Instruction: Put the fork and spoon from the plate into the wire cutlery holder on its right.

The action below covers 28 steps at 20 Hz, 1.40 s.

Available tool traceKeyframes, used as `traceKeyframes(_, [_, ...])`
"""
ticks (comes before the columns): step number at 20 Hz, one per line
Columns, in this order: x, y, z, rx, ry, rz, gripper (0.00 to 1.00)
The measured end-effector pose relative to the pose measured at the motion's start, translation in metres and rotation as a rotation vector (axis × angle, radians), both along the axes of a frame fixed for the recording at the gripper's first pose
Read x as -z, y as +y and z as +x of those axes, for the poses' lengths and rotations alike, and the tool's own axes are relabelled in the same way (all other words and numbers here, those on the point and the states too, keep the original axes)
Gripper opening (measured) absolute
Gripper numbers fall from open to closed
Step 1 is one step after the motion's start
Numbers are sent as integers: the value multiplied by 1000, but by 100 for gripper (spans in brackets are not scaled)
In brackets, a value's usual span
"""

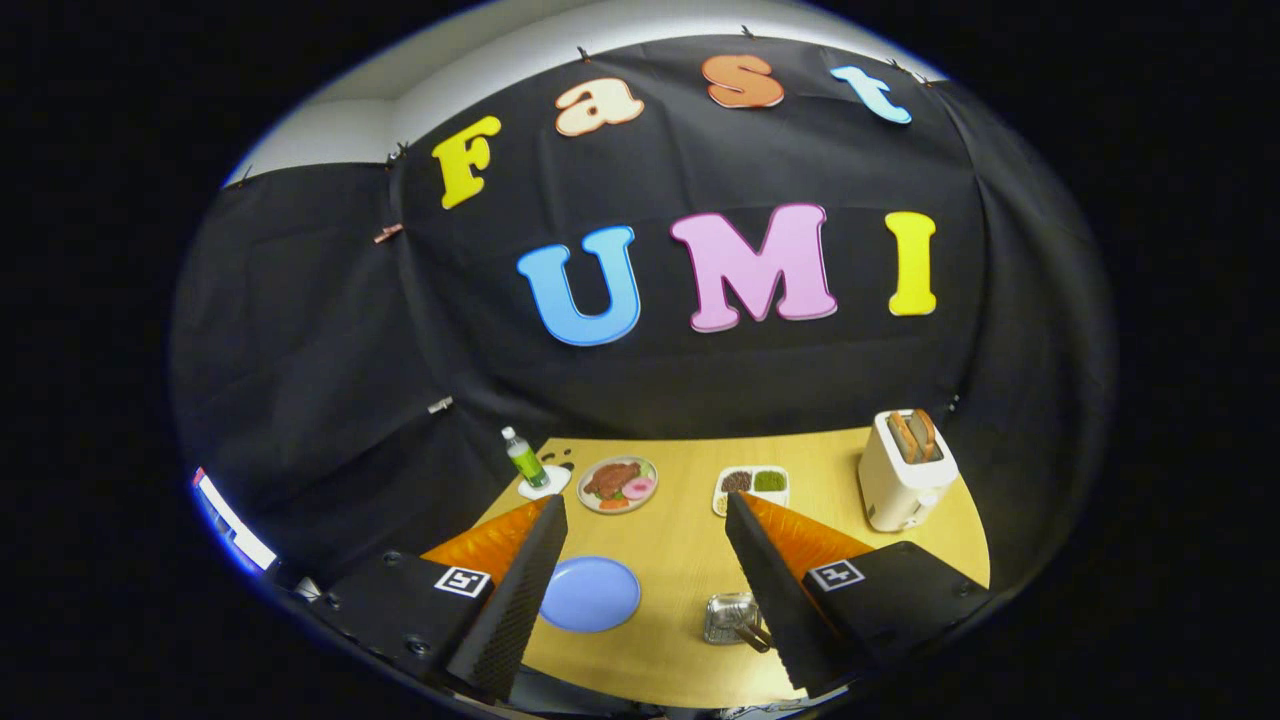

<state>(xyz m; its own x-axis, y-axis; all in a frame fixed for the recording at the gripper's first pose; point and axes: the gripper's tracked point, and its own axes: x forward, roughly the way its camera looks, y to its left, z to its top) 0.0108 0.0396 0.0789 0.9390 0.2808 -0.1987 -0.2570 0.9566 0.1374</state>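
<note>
You are holding the gripper (pixel 640 540) above the near edge of the wooden table (pixel 690 560), with its fingers spread wide apart and gripping nothing. The blue plate (pixel 590 594) is lying between the fingers, close beside the left one. No fork or spoon is showing on its visible surface; the left finger is covering part of it.

The wire cutlery holder (pixel 730 616) is standing to the right of the plate, just beside the right finger. Dark handles (pixel 752 634) are leaning out of it toward the right finger. Whether these are the fork and spoon is too small to tell, but judging from the bare plate, the transfer is probably finished.

If a utensil is remaining, you are dealing with a light, stiff, thin item that is likely slippery and lying flat on the plate. Take hold across the handle near its middle, closing both fingers on its narrow edges, so it is not pivoting as you lift.

Farther off, a green bottle (pixel 524 460), a plate of food (pixel 618 483), a two-compartment tray (pixel 752 488) and a toaster (pixel 904 470) are sitting well clear of the work area.
</note>
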Motion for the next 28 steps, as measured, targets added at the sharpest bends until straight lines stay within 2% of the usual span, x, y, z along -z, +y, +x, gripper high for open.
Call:
traceKeyframes(5, [-32, -12, 2, 41, -165, 22, 99])
traceKeyframes(12, [2, -25, 9, 71, -206, -28, 99])
traceKeyframes(16, [10, -28, 4, 100, -319, -121, 99])
traceKeyframes(20, [12, -17, -15, 94, -447, -169, 98])
traceKeyframes(24, [0, -24, -24, 143, -509, -126, 97])
traceKeyframes(28, [13, -44, -21, 225, -452, -64, 96])
